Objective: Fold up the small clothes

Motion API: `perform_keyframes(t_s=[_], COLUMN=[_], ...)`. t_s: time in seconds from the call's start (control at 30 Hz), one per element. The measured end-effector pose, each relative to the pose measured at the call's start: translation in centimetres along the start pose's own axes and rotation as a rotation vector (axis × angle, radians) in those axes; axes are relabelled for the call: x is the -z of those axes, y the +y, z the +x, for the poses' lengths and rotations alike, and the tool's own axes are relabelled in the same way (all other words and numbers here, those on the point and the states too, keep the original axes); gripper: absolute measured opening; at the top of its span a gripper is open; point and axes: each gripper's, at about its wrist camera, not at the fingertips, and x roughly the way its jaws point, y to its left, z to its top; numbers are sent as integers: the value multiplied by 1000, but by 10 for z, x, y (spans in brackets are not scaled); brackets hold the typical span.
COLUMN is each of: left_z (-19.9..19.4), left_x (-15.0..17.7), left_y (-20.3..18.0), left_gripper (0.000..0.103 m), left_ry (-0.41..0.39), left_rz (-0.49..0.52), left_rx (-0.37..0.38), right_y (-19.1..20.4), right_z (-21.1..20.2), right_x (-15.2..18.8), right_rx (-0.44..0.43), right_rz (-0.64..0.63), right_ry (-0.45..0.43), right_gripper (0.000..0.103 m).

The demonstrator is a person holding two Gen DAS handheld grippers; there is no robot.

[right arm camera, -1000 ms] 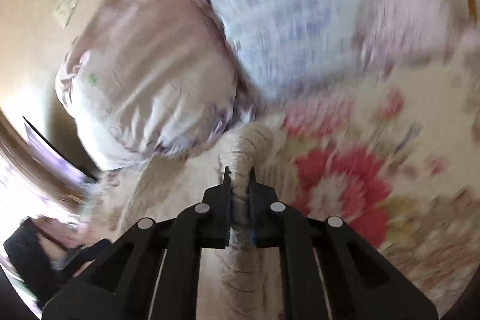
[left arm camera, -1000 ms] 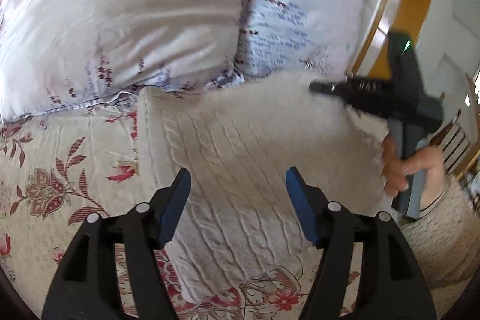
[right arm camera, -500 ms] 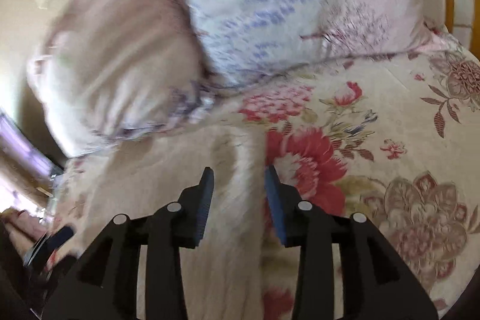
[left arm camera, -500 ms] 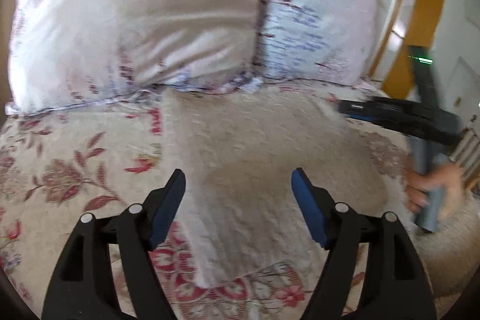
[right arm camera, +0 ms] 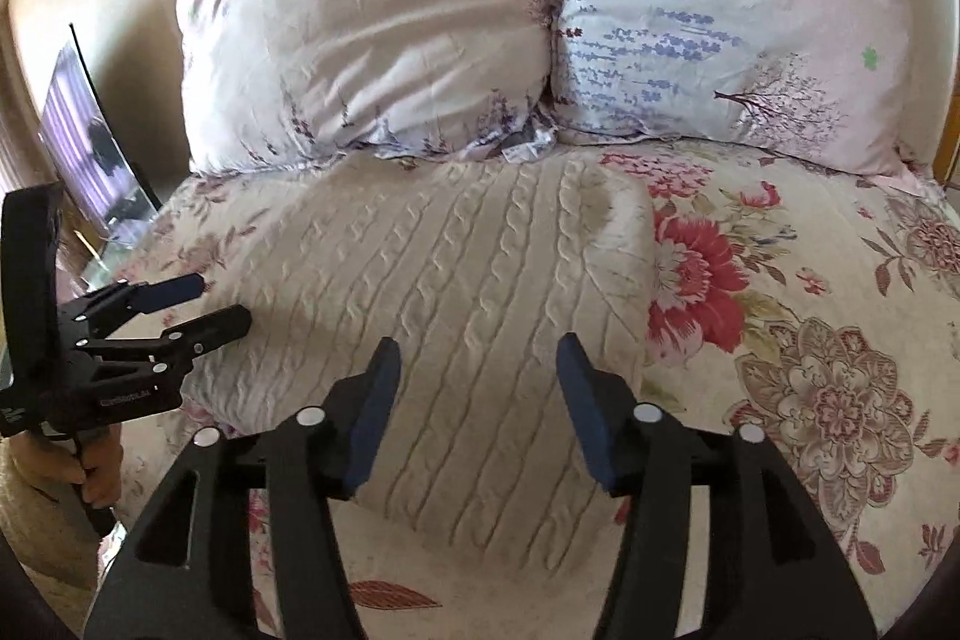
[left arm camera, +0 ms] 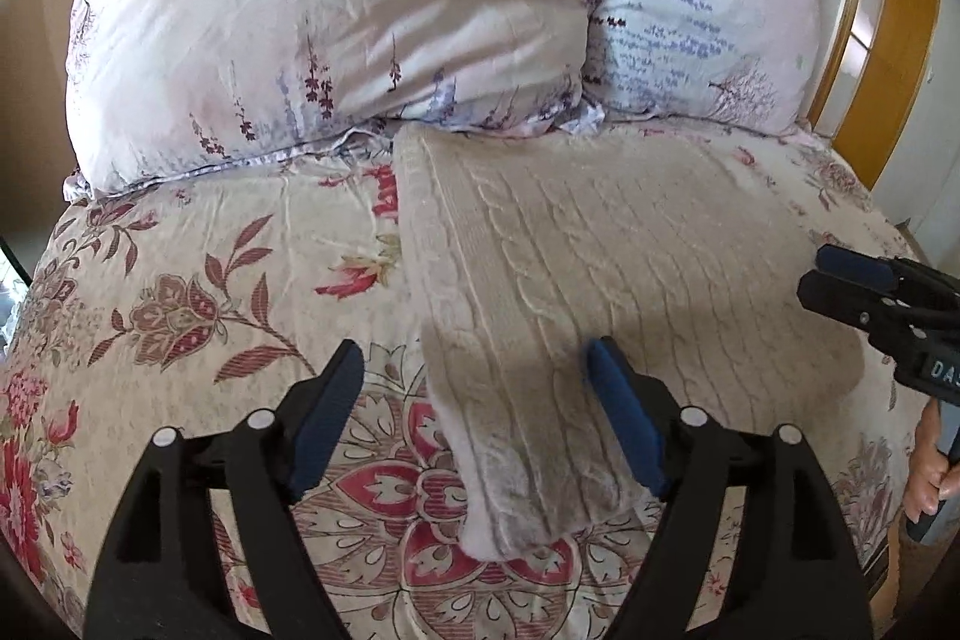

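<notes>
A cream cable-knit sweater (left arm camera: 600,250) lies folded flat on the floral bedspread (left arm camera: 180,280), its far edge against the pillows. It also shows in the right wrist view (right arm camera: 456,280). My left gripper (left arm camera: 477,400) is open and empty, hovering over the sweater's near left edge; it also appears at the left of the right wrist view (right arm camera: 198,304). My right gripper (right arm camera: 474,394) is open and empty above the sweater's near right part; it shows at the right edge of the left wrist view (left arm camera: 840,280).
Two pale floral pillows (left arm camera: 336,10) (right arm camera: 732,10) stand at the head of the bed. A wooden headboard (left arm camera: 900,40) is at the right. A screen (right arm camera: 90,148) stands beside the bed at the left.
My right gripper opened and let go of the sweater edge it held, then pulled back. The sweater now lies flat. My left gripper drew back, still open.
</notes>
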Motion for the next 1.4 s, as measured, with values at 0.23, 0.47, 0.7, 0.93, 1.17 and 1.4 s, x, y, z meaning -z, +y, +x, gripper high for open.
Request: perform_keyframes(t_s=[0.23, 0.47, 0.7, 0.93, 1.17, 1.4], left_z=[22, 20, 1, -14, -22, -15], left_x=[9, 14, 28, 45, 58, 67], left_y=[0, 4, 5, 7, -1, -14], left_gripper=[85, 91, 101, 101, 101, 101], left_ry=[73, 52, -9, -36, 0, 64], left_rz=[-33, -60, -70, -81, -63, -41], left_rx=[14, 10, -26, -35, -53, -88], right_y=[-9, -11, -20, -18, -2, 8], right_z=[24, 11, -16, -32, -28, -8], right_x=[25, 34, 40, 50, 64, 74], right_rx=[77, 104, 157, 239, 234, 226], right_rz=[39, 94, 148, 133, 101, 107], right_ry=[98, 73, -26, -88, -60, 42], right_gripper=[61, 70, 91, 102, 102, 102])
